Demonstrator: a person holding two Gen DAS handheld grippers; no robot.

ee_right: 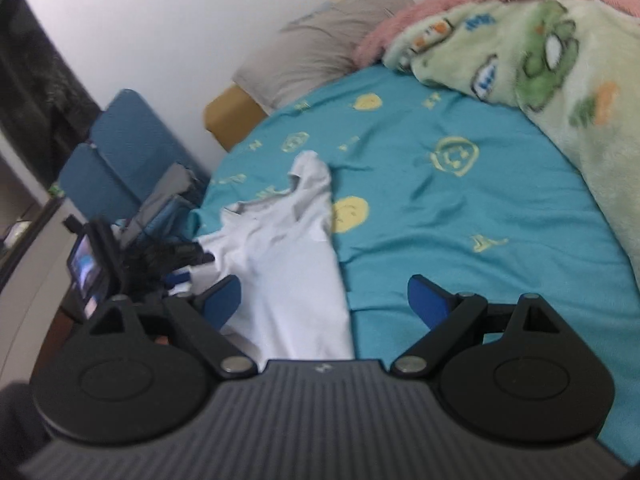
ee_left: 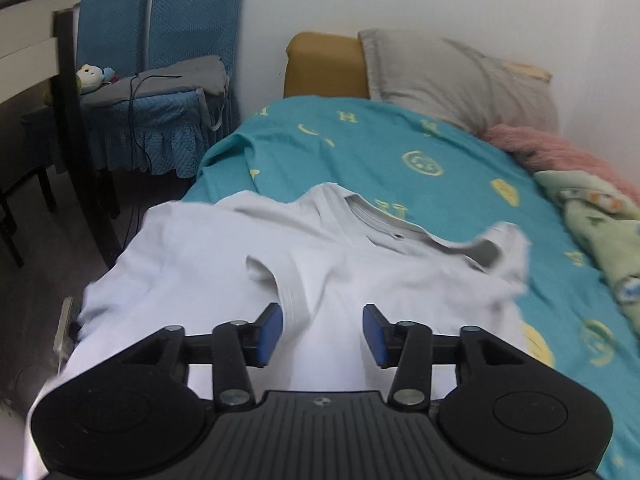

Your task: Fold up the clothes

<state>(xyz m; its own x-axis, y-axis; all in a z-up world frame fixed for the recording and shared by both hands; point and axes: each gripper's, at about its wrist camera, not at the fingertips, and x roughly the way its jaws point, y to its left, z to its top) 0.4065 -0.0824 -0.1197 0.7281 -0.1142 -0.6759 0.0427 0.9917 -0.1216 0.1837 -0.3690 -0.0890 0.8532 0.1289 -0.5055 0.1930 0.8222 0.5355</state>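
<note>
A white cotton T-shirt (ee_left: 304, 264) lies on the turquoise smiley-print bedsheet (ee_left: 400, 148), its left part draping over the bed's left edge; bare sheet stretches to the frame's right. Its long axis runs bottom to top, collar toward the grey pillow (ee_left: 452, 76). The left gripper (ee_left: 323, 330) and right gripper (ee_right: 323, 300) hover spread, holding nothing

The left wrist view sits low and close over the white shirt (ee_left: 320, 272), facing along the bed (ee_left: 360, 148) toward the pillow (ee_left: 460, 76) and wall. The right wrist view looks from farther right, tilted, across the bed (ee_right: 460, 208). Both share shirt (ee_right: 288, 248), pillow (ee_right: 320, 44) and blue chairs (ee_left: 160, 40).
</note>
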